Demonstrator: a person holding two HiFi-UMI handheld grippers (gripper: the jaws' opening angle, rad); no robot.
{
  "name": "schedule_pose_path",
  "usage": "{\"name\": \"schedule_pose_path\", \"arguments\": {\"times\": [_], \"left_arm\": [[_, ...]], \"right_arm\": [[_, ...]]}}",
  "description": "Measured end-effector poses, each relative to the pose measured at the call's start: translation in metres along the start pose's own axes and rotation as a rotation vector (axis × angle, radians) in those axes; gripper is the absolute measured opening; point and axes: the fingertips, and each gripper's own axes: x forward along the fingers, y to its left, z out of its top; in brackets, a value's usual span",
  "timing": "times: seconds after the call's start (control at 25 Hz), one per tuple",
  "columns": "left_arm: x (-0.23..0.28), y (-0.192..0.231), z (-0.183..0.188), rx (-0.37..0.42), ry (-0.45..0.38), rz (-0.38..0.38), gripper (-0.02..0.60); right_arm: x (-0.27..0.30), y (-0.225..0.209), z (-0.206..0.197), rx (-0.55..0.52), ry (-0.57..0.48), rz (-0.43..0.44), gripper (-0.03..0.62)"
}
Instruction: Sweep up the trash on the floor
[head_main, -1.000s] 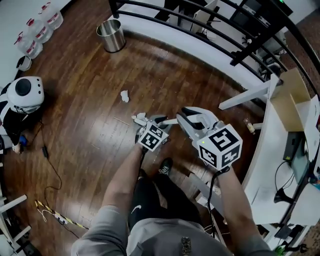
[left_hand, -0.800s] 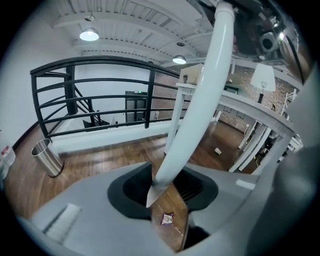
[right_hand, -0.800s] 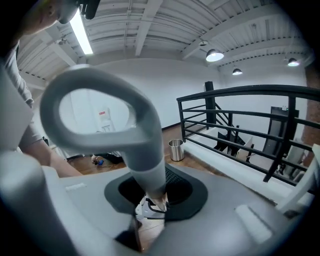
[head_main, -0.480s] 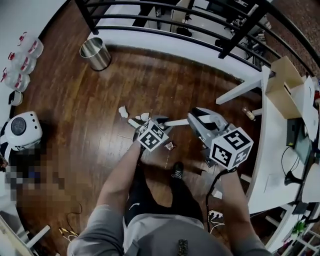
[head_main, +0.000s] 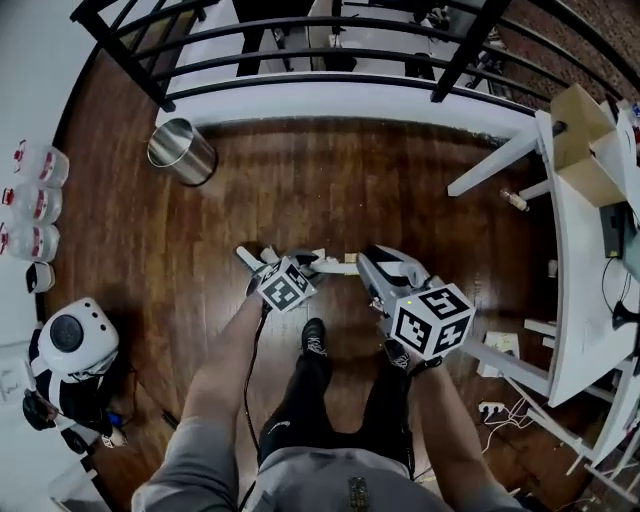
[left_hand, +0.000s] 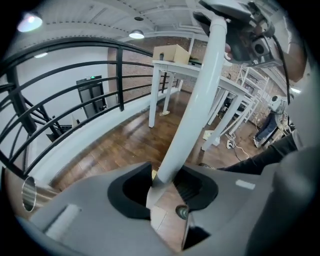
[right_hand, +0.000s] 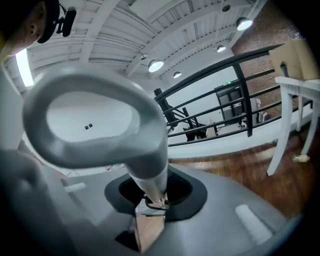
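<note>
A white broom pole (head_main: 338, 268) runs between my two grippers over the dark wood floor. My left gripper (head_main: 290, 268) is shut on the lower part of the pole (left_hand: 200, 100), which rises from its jaws (left_hand: 165, 187) toward the other hand. The pole's grey loop handle (right_hand: 95, 120) fills the right gripper view, with my right gripper (head_main: 375, 268) (right_hand: 150, 200) shut on its neck. Small white scraps (head_main: 245, 258) lie on the floor just left of the left gripper. The broom head is hidden.
A steel bin (head_main: 180, 150) stands at the back left by the black railing (head_main: 300, 40). At the right stands a white table (head_main: 575, 300) with a cardboard box (head_main: 585, 140). Bottles (head_main: 35, 205) and a white round machine (head_main: 70, 340) sit at the left. The person's shoe (head_main: 313, 340) is below the grippers.
Both grippers have swung across the floor with the pole and rolled. The person has turned, so the railing now lies straight ahead. Both grips are unchanged.
</note>
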Motion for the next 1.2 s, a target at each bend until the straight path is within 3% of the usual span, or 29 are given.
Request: {"name": "schedule_pose_path", "arguments": {"times": [0.16,0.48,0.76,1.04,1.2], "left_arm": [[0.022,0.001,0.0,0.077,0.025,-0.068,0.13],[0.081,-0.054,0.073,0.18,-0.042,-0.192,0.13],[0.106,-0.113,0.129,0.262,-0.025,-0.232,0.127],[0.105,-0.205,0.208,0.414,-0.076,-0.276,0.118],[0.12,-0.282,0.247,0.508,-0.099,-0.355,0.118]], "right_arm": [[0.003,-0.011,-0.012,0.032,-0.008,-0.086,0.078],[-0.07,-0.076,-0.008,0.071,-0.042,-0.257,0.078],[-0.153,-0.125,0.0,0.118,-0.118,-0.289,0.078],[-0.286,-0.145,0.011,0.145,-0.243,-0.359,0.077],[-0.366,-0.144,0.002,0.128,-0.305,-0.458,0.077]]}}
